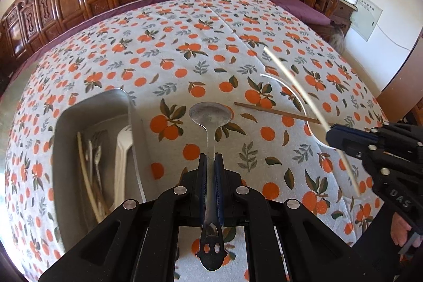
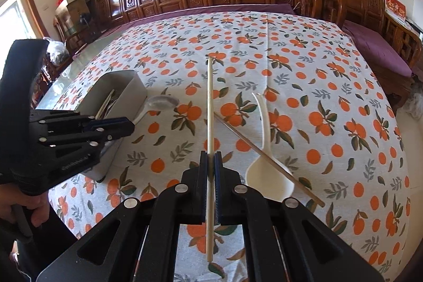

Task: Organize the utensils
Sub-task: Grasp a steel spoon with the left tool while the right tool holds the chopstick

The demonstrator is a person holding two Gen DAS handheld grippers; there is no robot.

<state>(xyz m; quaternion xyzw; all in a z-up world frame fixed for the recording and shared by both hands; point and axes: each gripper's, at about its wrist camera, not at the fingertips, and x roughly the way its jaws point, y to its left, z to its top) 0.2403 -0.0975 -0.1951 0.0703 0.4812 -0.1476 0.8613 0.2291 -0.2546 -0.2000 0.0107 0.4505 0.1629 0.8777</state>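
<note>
The left gripper [image 1: 210, 160] clamps a metal spoon [image 1: 210, 115] by its handle, bowl forward above the tablecloth [image 1: 185, 25], beside the grey utensil bin [image 1: 92, 110]. The right gripper [image 2: 210, 159] pinches a pale chopstick [image 2: 210, 97]. A white spoon [image 2: 267, 171] and brown chopstick [image 2: 264, 152] lie crossed on the cloth.

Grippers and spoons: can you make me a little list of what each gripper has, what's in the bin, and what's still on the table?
left gripper: jaws shut on the metal spoon
right gripper: jaws shut on the pale chopstick
bin: metal, on the tablecloth, with several utensils and a white one in it
still on table: white spoon, with a brown chopstick lying across it
</note>
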